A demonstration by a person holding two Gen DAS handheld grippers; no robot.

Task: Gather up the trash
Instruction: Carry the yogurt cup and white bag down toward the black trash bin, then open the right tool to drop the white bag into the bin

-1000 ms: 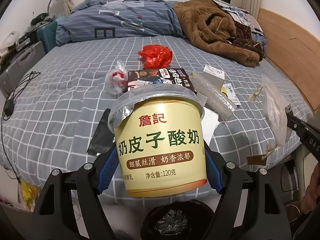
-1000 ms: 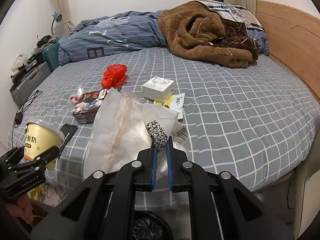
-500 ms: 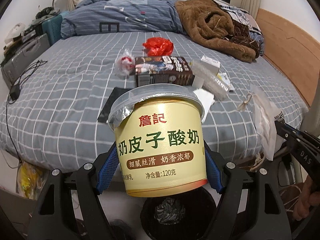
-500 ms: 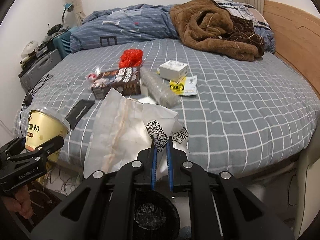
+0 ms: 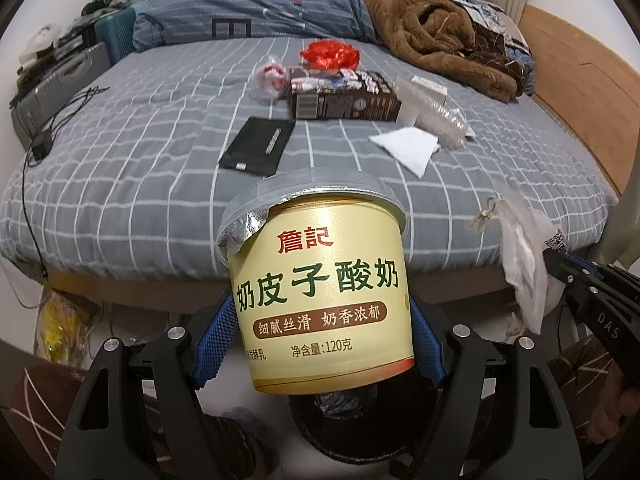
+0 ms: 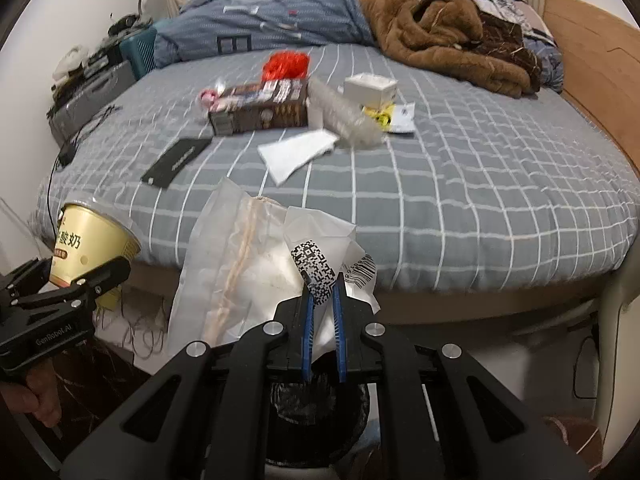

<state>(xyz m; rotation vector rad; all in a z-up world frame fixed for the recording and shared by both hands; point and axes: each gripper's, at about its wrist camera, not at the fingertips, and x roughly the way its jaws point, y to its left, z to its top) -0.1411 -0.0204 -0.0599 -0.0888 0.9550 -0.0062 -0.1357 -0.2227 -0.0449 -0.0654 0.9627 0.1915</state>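
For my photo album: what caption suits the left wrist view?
Left gripper holds a yogurt cup above a black bin, litter left on the bed.

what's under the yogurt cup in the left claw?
Directly below the yogurt cup held in the left claw sits a black bin with a crinkled liner. The cup hides most of the opening, so its contents cannot be seen.

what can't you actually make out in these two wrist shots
- Trash bin, left wrist view: mostly hidden behind the yogurt cup held in the left gripper; how full it is cannot be told.
- Trash bin, right wrist view: covered by the right gripper and its white plastic bag.
- Brown snack box, right wrist view: motion blur makes its print unreadable.
- Yogurt cup contents: foil lid hides them in both views.
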